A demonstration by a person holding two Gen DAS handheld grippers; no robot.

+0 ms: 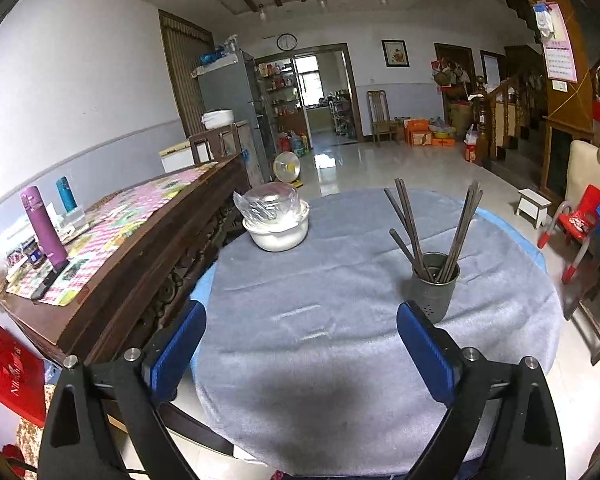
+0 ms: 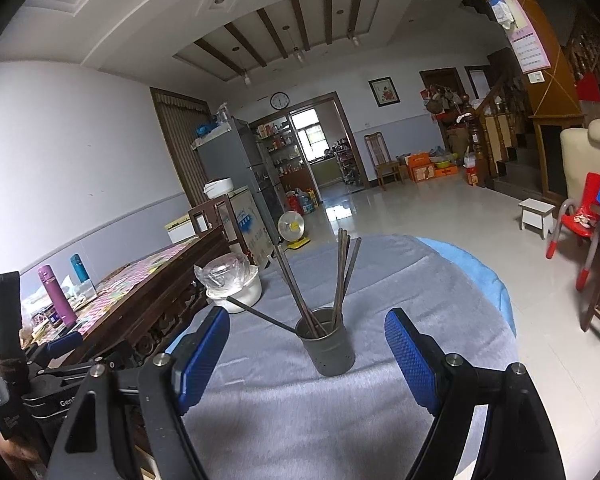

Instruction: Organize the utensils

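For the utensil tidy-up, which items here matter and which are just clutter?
Job items:
chopsticks
metal utensil holder

Lying about:
white bowl with plastic-wrapped glass bowl
purple flask
teal flask

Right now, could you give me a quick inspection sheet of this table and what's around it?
Surface: round table under a grey cloth.
Job's things: chopsticks standing in a metal holder.
Clutter: white bowl with plastic-wrapped contents.
Grippers: left gripper and right gripper both open, fingers holding nothing.
Cables: nothing seen.
Surroundings: wooden sideboard with flasks, red child's chair, tiled floor.
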